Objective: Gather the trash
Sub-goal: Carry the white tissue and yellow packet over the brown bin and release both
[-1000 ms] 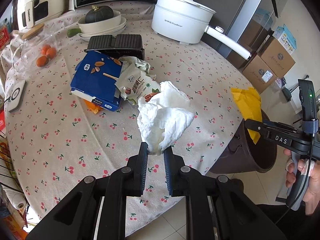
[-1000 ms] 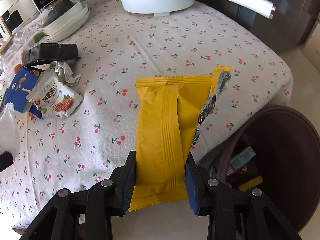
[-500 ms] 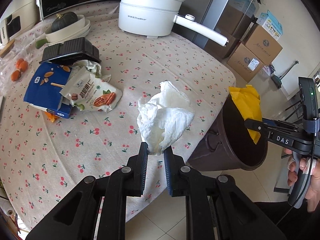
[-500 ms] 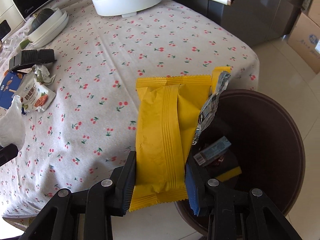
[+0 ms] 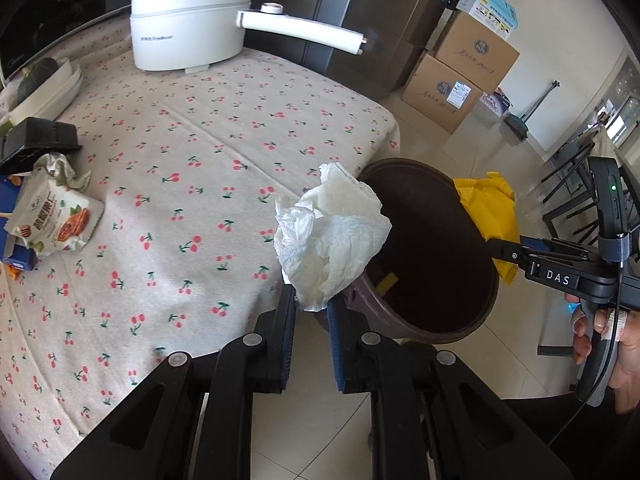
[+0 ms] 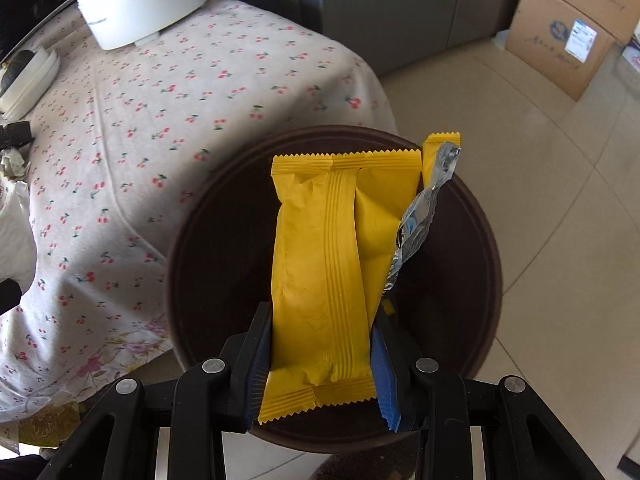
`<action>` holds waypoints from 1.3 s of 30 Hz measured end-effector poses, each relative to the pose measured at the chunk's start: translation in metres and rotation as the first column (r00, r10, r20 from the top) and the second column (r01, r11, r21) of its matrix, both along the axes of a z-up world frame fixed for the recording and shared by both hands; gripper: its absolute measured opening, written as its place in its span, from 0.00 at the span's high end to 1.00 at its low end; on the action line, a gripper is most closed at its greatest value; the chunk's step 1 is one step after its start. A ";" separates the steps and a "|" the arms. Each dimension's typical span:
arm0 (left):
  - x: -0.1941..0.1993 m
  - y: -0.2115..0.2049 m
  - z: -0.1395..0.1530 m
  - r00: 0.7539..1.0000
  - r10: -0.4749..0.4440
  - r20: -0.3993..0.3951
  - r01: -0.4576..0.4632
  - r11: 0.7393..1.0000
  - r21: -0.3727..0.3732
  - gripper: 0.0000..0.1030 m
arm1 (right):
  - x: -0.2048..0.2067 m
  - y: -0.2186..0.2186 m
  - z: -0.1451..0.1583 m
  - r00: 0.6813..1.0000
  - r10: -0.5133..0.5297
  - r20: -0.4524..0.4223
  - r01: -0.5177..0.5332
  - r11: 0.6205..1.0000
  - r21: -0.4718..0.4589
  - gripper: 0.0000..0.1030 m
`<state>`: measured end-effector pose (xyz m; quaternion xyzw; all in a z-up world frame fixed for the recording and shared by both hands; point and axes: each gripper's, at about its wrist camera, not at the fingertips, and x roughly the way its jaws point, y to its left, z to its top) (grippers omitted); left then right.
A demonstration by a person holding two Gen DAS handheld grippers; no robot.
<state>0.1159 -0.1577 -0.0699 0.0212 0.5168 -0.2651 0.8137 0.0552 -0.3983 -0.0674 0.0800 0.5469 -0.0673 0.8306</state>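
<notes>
My left gripper is shut on a crumpled white tissue, held at the table's edge beside the near rim of a dark brown trash bin. My right gripper is shut on a yellow snack wrapper with a torn silver strip, hanging right over the bin's open mouth. In the left wrist view the wrapper shows at the bin's far rim, with a person's hand on the right tool's handle. A nut snack bag and a blue box lie on the table at left.
The table wears a cherry-print cloth. On it stand a white electric pot with a long handle, a black tray and white bowls. Cardboard boxes are stacked on the tiled floor behind the bin.
Both grippers have swung right, away from the table's middle to the bin. The yellow wrapper went from over the table edge to over the bin's mouth; the tissue now reaches the rim.
</notes>
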 end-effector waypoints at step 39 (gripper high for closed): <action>0.002 -0.049 -0.029 0.999 -0.044 0.015 0.042 0.994 0.098 0.00 | -0.022 -0.045 -0.006 0.997 -0.074 -0.013 0.074 0.997 0.032 0.29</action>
